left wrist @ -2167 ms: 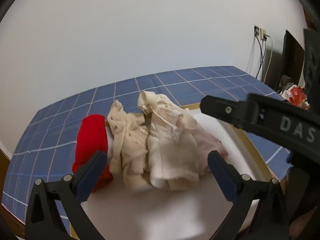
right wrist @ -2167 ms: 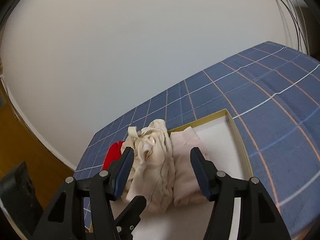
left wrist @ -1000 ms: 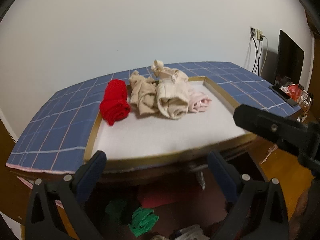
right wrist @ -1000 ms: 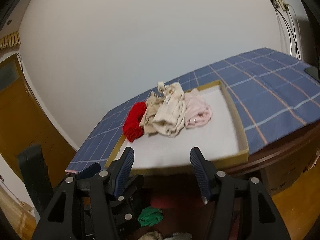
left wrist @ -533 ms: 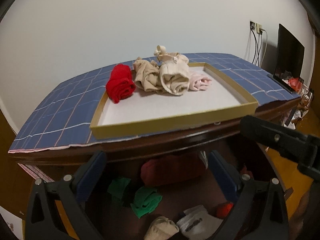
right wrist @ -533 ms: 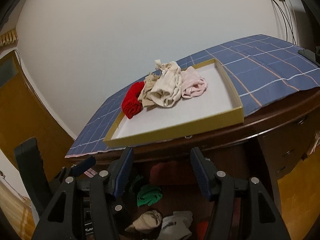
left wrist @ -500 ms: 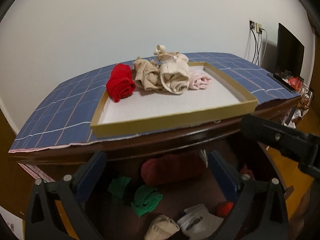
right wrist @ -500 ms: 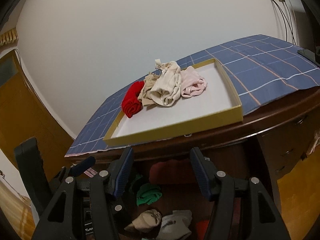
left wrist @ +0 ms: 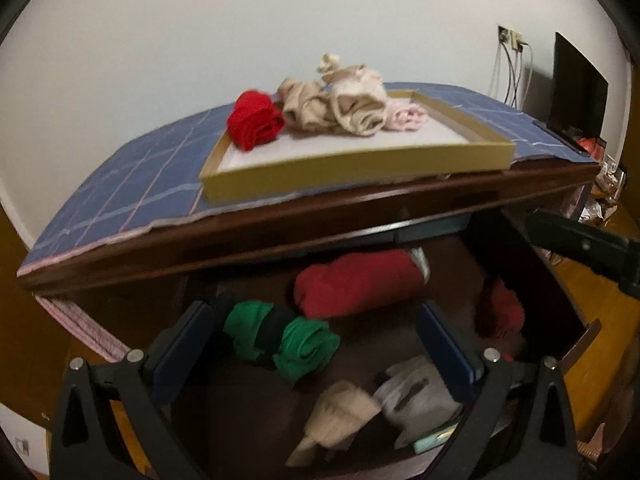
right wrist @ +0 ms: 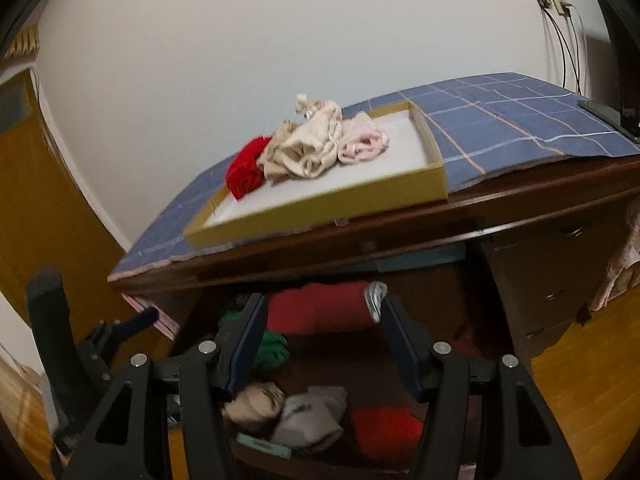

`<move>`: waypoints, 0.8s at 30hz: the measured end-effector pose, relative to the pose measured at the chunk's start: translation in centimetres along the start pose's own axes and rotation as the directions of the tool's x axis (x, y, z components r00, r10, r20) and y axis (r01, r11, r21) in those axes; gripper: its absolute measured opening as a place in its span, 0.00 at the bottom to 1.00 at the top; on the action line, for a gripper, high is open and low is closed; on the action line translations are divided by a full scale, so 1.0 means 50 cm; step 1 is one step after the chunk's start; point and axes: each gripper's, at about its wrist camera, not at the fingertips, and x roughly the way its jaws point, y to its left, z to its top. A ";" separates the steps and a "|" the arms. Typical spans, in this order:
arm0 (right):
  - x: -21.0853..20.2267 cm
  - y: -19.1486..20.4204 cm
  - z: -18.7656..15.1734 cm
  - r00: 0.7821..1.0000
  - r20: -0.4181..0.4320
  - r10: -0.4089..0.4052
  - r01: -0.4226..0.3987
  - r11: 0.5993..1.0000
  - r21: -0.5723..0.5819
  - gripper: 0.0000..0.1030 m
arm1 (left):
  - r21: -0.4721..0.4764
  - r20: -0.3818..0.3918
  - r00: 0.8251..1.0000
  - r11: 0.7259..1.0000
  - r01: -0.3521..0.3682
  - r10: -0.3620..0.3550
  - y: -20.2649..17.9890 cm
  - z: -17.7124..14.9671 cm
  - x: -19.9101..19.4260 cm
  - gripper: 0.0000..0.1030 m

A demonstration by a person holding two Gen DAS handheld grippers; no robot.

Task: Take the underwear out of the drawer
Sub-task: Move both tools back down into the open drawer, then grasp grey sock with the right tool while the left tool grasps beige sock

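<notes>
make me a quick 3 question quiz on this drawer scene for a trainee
1. True or false: the left gripper is holding a garment.
2. Which rolled item in the tray lies furthest left in the left wrist view? A) pink roll B) red roll C) green roll
3. Fill in: the open drawer sits directly ____ the desk top with the blue checked cloth.

Key
1. False: both the left gripper and the right gripper are open and empty, above the drawer.
2. B: the red roll; the pink roll lies furthest right, and the green rolls are in the drawer.
3. below
</notes>
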 end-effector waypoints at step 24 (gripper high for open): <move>0.216 0.009 -0.104 0.831 -0.553 0.059 -0.085 0.996 -0.022 0.59 | -0.037 -0.209 0.978 0.999 0.005 -0.013 0.112 -0.093 0.058 1.00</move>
